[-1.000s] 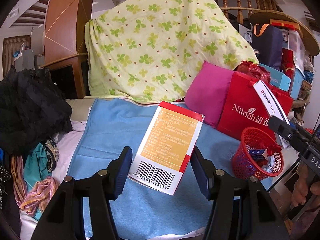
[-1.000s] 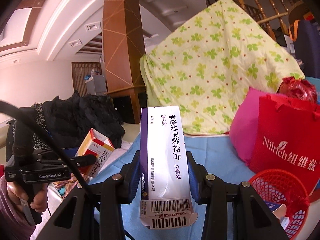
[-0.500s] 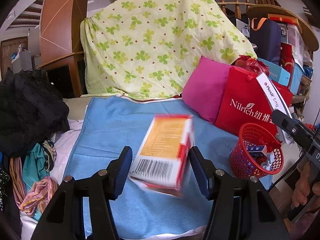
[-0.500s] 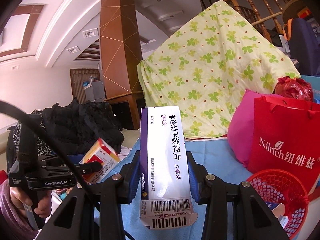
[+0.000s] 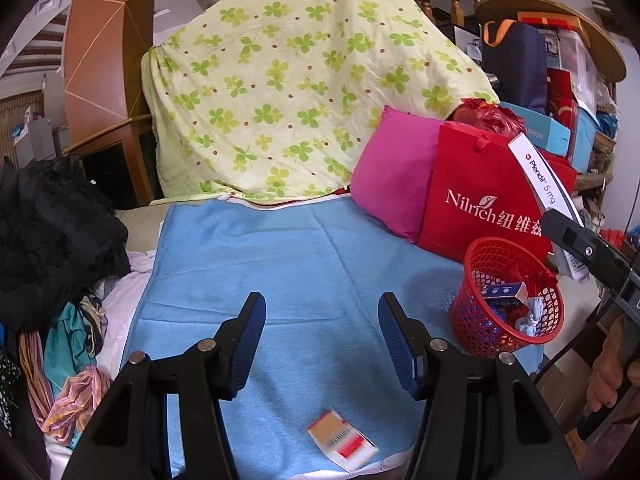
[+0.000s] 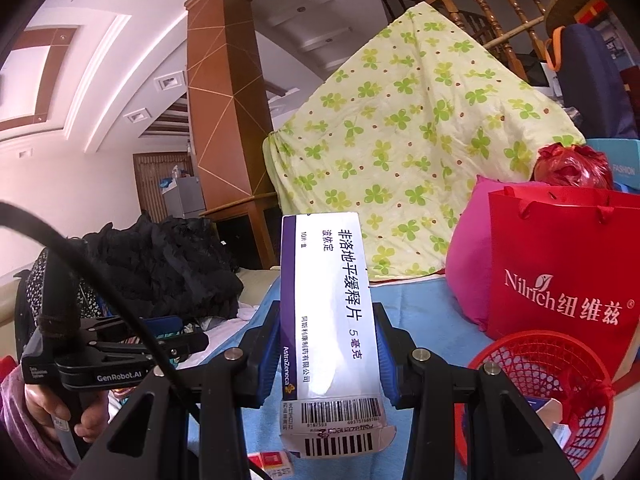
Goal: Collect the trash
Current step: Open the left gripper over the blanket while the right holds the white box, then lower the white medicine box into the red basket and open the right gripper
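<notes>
My left gripper (image 5: pixel 322 344) is open and empty above the blue towel (image 5: pixel 280 264). The orange and white medicine box (image 5: pixel 342 441) lies on the towel below it, near the front edge; it also shows in the right wrist view (image 6: pixel 272 462). My right gripper (image 6: pixel 328 354) is shut on a white and purple medicine box (image 6: pixel 328 328), held upright. The red mesh basket (image 5: pixel 506 298) with several bits of trash stands at the right; it also shows in the right wrist view (image 6: pixel 540 396). The left gripper (image 6: pixel 120 360) shows at the left of the right wrist view.
A red Nilrich bag (image 5: pixel 486 204) and a pink pillow (image 5: pixel 394 176) stand behind the basket. A clover-print quilt (image 5: pixel 300 92) covers the back. Black clothing (image 5: pixel 52 232) and coloured cloths (image 5: pixel 72 360) pile at the left.
My left gripper let go of the orange and white box, which tipped and fell onto the towel. The right gripper kept its hold on the purple box.
</notes>
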The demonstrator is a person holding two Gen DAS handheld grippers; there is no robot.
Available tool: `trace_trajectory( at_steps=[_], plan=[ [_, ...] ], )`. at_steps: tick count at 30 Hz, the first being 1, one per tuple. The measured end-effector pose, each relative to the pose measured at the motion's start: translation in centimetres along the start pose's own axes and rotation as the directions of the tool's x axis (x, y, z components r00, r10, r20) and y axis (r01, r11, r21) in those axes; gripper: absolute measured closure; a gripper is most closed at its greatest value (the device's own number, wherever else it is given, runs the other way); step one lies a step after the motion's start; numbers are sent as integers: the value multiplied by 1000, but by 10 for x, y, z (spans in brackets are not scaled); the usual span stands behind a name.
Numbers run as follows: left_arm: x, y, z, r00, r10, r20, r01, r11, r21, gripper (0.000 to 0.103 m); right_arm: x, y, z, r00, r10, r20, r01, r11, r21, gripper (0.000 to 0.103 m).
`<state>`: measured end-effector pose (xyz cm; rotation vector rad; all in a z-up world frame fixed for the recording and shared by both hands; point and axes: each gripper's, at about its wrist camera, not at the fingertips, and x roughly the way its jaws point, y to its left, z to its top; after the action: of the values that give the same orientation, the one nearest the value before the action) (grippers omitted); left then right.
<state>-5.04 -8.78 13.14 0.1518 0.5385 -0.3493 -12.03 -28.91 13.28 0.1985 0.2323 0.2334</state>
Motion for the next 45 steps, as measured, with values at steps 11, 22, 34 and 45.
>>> trace_trajectory(
  at_steps=[11,22,34,45],
  plan=[
    [21,24,-15,998,39,-45,-41,998,-41,43,-16,-23,-1,999,-50,14,49,998,26,59],
    [46,54,-42,992,51,-112,-62,993,-103,43,-20,-38,2,995,-96,20,94,994,50,59],
    [43,39,-41,994,44,-101,-50,997,-56,43,-28,-54,3,986,-163,39,161,986,47,59],
    [70,40,-54,983,60,-174,-72,995,-64,33,12,-192,-44,908,-361,-212,413,855,314,34]
  ],
)
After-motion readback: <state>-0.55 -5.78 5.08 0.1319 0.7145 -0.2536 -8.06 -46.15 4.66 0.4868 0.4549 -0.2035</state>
